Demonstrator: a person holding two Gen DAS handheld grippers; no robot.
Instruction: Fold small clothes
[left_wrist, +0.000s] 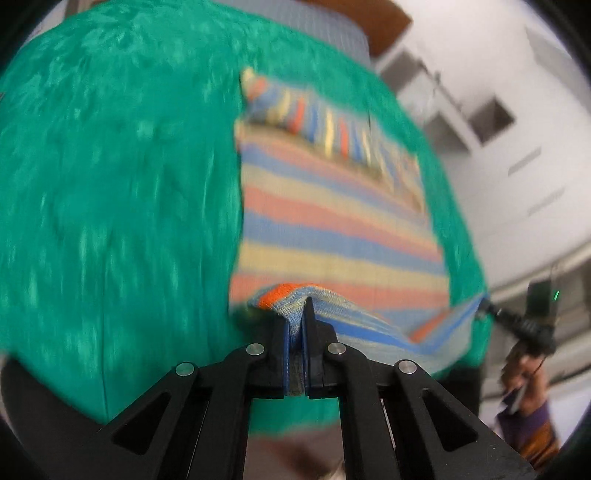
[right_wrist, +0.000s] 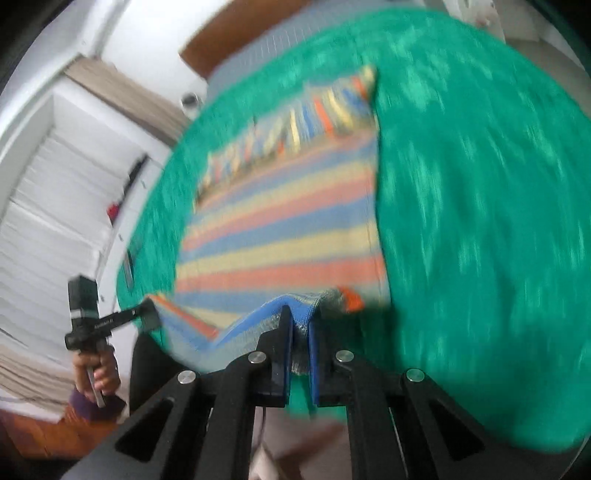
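partly lifted striped garment, edge in claws

Striped knit garment; fuzzy green cloth cover.

Two close wrist views, shared garment

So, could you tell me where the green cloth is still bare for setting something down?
The green cloth is bare on the left gripper side and on the right gripper side. The striped garment fills the middle, both grippers pinching its near edge.
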